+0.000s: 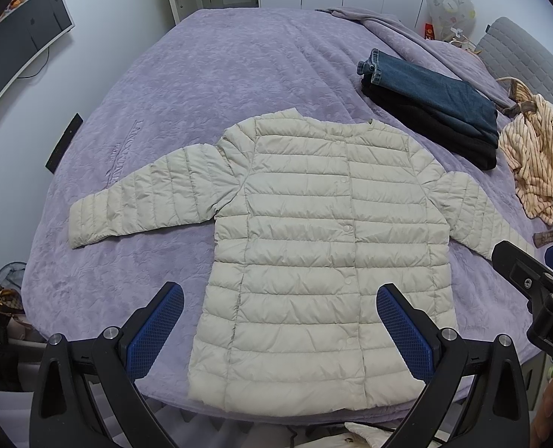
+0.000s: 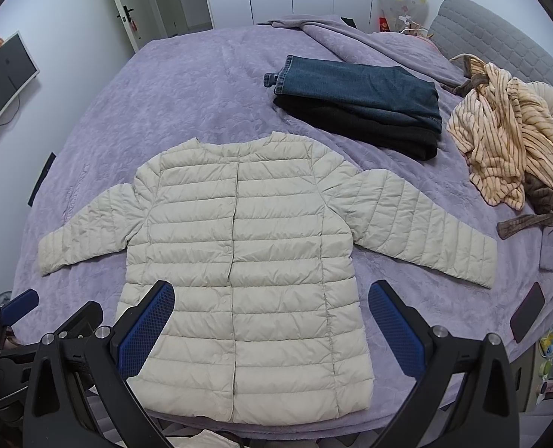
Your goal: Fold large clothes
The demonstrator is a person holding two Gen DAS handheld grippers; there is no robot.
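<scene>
At the far left we see a dark monitor (image 1: 22, 37) on the wall, beside the bed (image 1: 209, 74) with its purple quilted cover. Our left hand-held gripper (image 1: 280, 321) hovers above the near edge of the bed, its blue-padded fingers (image 1: 157, 332) spread wide and holding nothing. Between them lies the cream puffer jacket (image 1: 314, 231), flat on its back in the middle of the bed, snapped shut down the front, hem toward us and collar away, both sleeves stretched out to the sides. Our right hand-held gripper (image 2: 271, 321) hangs just right of the left one, also wide open and empty, over the jacket's lower right half. Farther back and to the right sits a stack of folded clothes (image 2: 358, 108), blue denim on top of black fabric. At the far right a striped beige garment (image 2: 500, 127) lies crumpled near the grey headboard (image 2: 500, 41).
</scene>
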